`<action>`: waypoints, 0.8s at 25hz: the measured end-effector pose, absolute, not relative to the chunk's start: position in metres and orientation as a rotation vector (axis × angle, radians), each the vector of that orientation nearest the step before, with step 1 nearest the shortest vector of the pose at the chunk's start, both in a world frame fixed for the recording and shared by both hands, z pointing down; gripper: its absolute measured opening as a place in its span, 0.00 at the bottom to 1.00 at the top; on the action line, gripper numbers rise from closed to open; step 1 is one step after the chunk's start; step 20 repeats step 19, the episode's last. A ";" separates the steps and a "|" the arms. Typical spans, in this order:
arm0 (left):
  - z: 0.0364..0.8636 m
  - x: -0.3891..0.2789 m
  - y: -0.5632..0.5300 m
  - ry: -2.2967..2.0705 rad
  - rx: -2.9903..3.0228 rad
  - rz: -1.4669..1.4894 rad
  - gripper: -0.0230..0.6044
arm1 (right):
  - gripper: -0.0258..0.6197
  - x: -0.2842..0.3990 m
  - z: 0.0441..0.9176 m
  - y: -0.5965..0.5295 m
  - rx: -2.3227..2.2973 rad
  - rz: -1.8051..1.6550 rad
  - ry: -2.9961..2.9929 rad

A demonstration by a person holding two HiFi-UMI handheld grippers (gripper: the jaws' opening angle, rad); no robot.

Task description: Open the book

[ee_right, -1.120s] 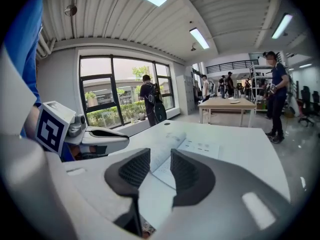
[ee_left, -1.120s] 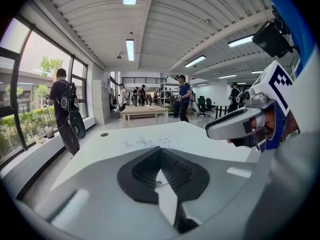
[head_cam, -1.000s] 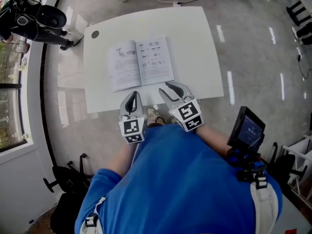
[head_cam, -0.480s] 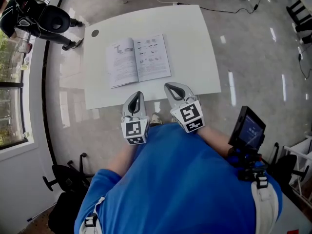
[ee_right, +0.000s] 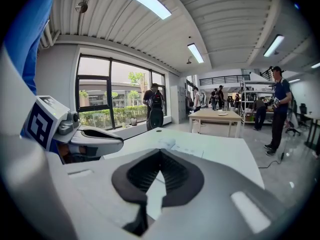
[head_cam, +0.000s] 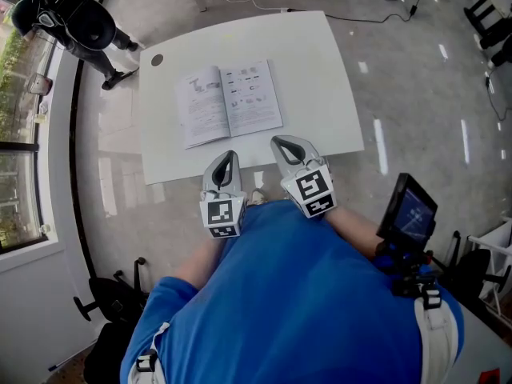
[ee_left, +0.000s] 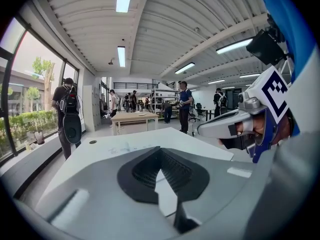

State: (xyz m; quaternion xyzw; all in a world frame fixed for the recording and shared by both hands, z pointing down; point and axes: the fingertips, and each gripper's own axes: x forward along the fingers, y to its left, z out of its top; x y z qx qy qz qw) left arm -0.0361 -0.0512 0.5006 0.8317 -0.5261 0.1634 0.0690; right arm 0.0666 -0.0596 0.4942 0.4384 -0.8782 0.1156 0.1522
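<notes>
The book (head_cam: pixel 230 102) lay open on the bench (head_cam: pixel 320 62), task seemingly done; left claw (head_cam: pixel 227 155) and right claw (head_cam: pixel 277 142) were together, empty

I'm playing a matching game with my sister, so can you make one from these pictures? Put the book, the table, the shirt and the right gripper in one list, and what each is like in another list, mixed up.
1 book
2 table
3 shirt
4 right gripper

A blue
B shut, empty
C lying open
D white

Pairs: 1-C, 2-D, 3-A, 4-B
</notes>
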 end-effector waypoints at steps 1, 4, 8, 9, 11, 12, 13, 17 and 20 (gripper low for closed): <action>0.500 -0.036 -0.052 -1.580 2.508 0.491 0.04 | 0.04 0.066 0.494 -0.060 1.260 0.330 -2.519; 0.498 -0.038 -0.053 -1.570 2.517 0.488 0.04 | 0.04 0.065 0.491 -0.059 1.268 0.325 -2.514; 0.499 -0.039 -0.054 -1.560 2.527 0.483 0.04 | 0.04 0.064 0.492 -0.060 1.284 0.321 -2.506; 0.499 -0.038 -0.055 -1.557 2.530 0.483 0.04 | 0.04 0.064 0.492 -0.060 1.289 0.321 -2.504; 0.500 -0.037 -0.055 -1.548 2.535 0.482 0.04 | 0.04 0.067 0.492 -0.060 1.301 0.323 -2.497; 0.500 -0.036 -0.054 -1.544 2.537 0.480 0.04 | 0.04 0.068 0.492 -0.059 1.307 0.323 -2.493; 0.500 -0.036 -0.053 -1.539 2.539 0.478 0.04 | 0.04 0.068 0.492 -0.058 1.312 0.322 -2.490; 0.501 -0.035 -0.054 -1.526 2.544 0.475 0.04 | 0.04 0.067 0.491 -0.057 1.323 0.315 -2.483; 0.502 -0.034 -0.055 -1.521 2.544 0.476 0.04 | 0.04 0.069 0.491 -0.058 1.326 0.312 -2.479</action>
